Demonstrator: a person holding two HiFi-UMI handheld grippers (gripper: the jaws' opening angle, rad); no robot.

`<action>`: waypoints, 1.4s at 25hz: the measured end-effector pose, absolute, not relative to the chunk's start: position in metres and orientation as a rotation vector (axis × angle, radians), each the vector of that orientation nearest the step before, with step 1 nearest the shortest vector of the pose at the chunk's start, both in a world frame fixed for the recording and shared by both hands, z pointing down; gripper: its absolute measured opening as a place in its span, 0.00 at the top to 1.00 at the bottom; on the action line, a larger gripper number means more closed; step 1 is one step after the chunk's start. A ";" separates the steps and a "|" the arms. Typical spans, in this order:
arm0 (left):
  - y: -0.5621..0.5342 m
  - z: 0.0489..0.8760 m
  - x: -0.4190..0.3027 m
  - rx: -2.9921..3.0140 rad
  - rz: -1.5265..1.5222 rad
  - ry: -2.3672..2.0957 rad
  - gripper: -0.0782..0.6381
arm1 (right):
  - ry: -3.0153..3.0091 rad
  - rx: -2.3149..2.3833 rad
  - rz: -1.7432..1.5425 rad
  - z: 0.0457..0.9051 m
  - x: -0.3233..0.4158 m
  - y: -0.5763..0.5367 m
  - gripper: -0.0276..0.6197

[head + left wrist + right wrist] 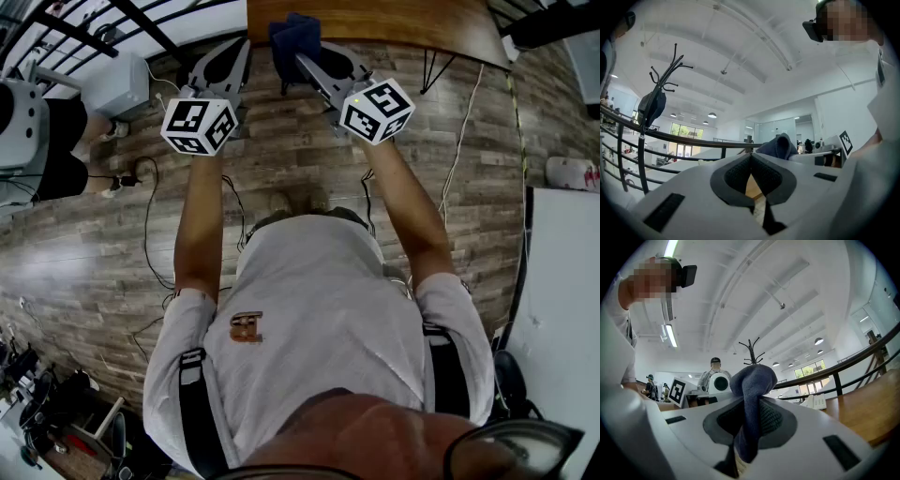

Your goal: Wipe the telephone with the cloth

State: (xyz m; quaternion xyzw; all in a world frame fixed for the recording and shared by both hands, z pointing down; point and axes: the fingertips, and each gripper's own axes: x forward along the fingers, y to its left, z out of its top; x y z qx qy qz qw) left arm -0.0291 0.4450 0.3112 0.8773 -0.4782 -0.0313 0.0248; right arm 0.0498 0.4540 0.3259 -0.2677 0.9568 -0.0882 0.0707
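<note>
right claw (751,405) pinching dark blue cloth (754,376), cloth bunching up above jaws. white telephone (815,401) sitting on wooden worktop (867,408), ahead and to right of right claw, well apart from it. telephone's long axis too small for reading. left claw (751,159) pressing together on nothing, hovering left of right claw, farther from telephone. next move likely calling for right claw reaching forward and rightward.

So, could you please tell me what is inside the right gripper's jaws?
A dark blue cloth is clamped in the right gripper, bunched above the pads and trailing below. It covers the line where the pads meet.
</note>
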 end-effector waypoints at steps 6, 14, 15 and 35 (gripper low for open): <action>0.440 0.313 -0.023 2.706 -0.097 -1.482 0.87 | 2.881 -0.804 -0.272 0.327 0.056 0.449 0.83; 0.434 0.314 -0.009 2.685 -0.091 -1.526 0.87 | 2.865 -0.790 -0.294 0.324 0.077 0.440 0.83; 0.432 0.314 -0.006 2.681 -0.088 -1.535 0.87 | 2.868 -0.786 -0.292 0.324 0.081 0.437 0.83; 0.364 0.313 0.015 2.653 -0.081 -1.631 0.87 | 2.904 -0.727 -0.279 0.325 0.108 0.365 0.83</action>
